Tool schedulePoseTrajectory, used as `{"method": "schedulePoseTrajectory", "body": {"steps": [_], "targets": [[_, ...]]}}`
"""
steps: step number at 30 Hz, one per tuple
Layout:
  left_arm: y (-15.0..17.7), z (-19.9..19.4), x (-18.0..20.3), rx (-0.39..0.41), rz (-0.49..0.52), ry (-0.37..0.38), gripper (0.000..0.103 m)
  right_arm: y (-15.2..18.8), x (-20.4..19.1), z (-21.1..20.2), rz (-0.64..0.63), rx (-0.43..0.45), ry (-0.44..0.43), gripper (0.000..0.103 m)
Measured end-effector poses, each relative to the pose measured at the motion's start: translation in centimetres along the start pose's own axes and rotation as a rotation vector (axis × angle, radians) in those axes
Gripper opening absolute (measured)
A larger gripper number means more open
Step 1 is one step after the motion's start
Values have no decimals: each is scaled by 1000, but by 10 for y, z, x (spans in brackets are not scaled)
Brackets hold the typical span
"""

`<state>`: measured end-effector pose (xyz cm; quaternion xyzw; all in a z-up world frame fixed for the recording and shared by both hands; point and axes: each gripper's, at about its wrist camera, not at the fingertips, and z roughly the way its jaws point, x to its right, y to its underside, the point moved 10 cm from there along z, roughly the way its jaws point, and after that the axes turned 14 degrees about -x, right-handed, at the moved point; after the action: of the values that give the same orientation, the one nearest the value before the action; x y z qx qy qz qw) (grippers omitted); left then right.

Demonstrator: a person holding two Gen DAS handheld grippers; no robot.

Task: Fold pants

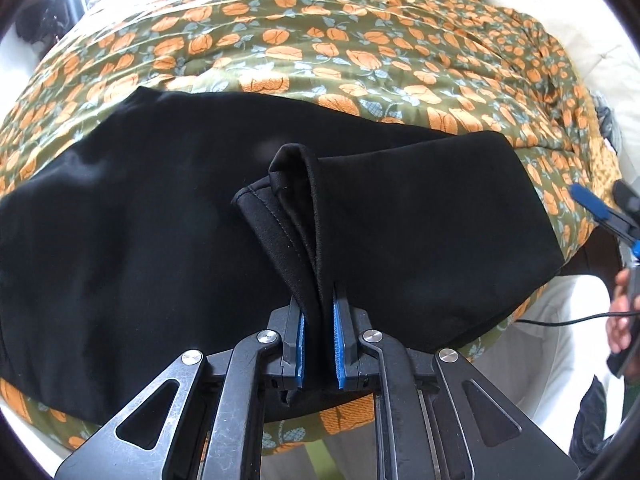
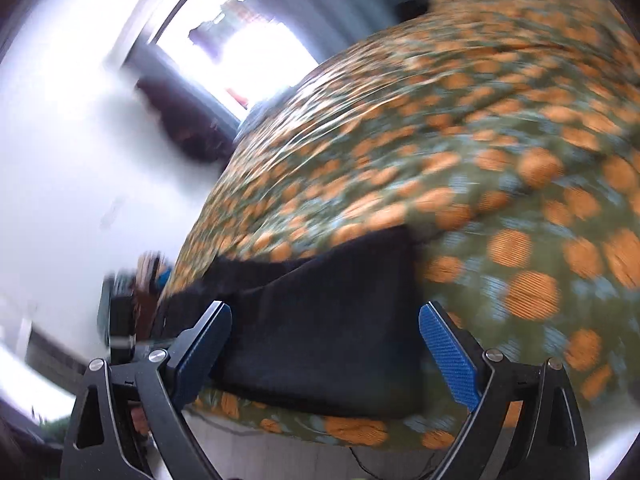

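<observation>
Black pants (image 1: 140, 220) lie spread across a bed with an olive cover printed with orange flowers (image 1: 320, 40). My left gripper (image 1: 319, 344) is shut on a bunched hem of the pants (image 1: 288, 200), which stands up folded between the blue pads. My right gripper (image 2: 324, 348) is open and empty, its jaws wide apart over the near end of the pants (image 2: 320, 320) by the bed's front edge. The right gripper also shows at the right edge of the left wrist view (image 1: 600, 204). The right wrist view is motion-blurred.
The bed's front edge (image 2: 340, 432) runs just below the pants, with pale floor beneath. A bright window (image 2: 240, 52) and white wall are to the left. A black cable (image 1: 568, 320) and the person's hand (image 1: 620, 312) are at the right.
</observation>
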<state>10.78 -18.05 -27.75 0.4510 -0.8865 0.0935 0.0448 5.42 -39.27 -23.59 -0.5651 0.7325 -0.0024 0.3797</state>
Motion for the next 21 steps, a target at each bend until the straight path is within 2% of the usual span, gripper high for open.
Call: {"method": "schedulePoseTrajectory", "body": {"steps": [2,4,5,7,9,10,12,15,18,21], "targets": [[0,4,-2,-2,-3,7,10,2,-6,34,-49,-70,-7,95],[1,7,-3,-7,3,9,10,17,15,87,24,-225,21,95],[1,7,-3,-7,11,5,11,21,21,98,49,-242,20,95],[0,7,-4,-8,16,0,16,14,17,95,39,-200,24,96],[-1,5,-8,-5,3,-7,30,9,11,85,61,-203,37,96],[0,4,-9,-2,-7,0,34,4,4,72,66,-171,39,96],[2,-4,-12,8,-33,28,54,-1,-8,53,39,-131,48,96],[4,-25,-19,70,-69,50,73,7,-30,29,-38,-89,131,96],[7,-40,-25,114,-91,46,82,25,-34,27,-63,-84,190,97],[7,-45,-29,115,-107,43,82,53,-19,63,14,-189,170,97]]}}
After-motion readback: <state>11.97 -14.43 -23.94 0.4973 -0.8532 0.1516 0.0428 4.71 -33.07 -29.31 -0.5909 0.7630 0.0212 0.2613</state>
